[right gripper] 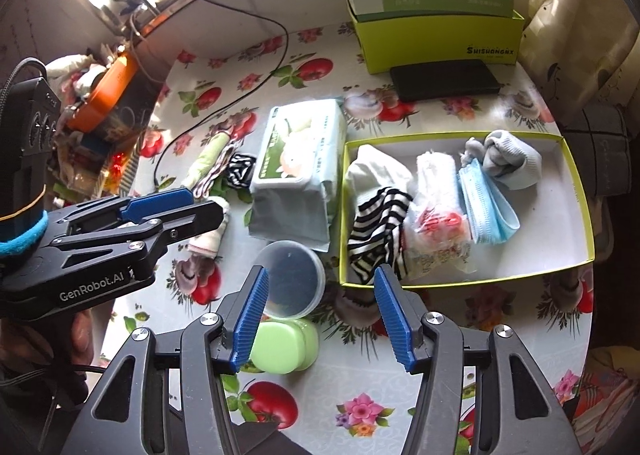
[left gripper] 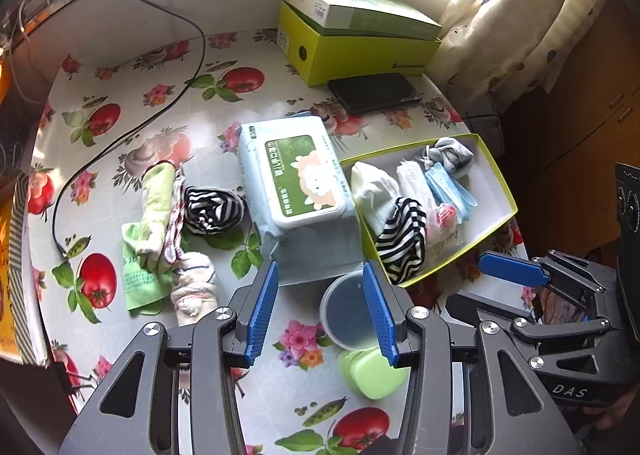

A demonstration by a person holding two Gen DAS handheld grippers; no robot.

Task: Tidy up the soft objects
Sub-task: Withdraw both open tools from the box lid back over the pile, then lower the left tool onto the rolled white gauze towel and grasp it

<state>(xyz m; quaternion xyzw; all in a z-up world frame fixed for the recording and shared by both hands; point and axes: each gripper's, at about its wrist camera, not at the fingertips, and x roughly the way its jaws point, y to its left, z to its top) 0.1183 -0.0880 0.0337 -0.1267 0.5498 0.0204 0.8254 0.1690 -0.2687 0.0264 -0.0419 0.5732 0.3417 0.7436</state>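
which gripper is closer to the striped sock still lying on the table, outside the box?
Left. The left gripper hangs open above the table just in front of the striped sock. The right gripper sits further off, by the open box, wipes pack between.

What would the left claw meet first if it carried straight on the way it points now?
Probably the pack of wet wipes, which lies straight ahead of the open left claw. The round plastic tub sits by its right finger and might be brushed first; depth is unclear.

Striped sock (right gripper: 376,231) draped over tray (right gripper: 576,191) rim, masks (right gripper: 486,207) inside, green cloth (left gripper: 154,211) outside on table.
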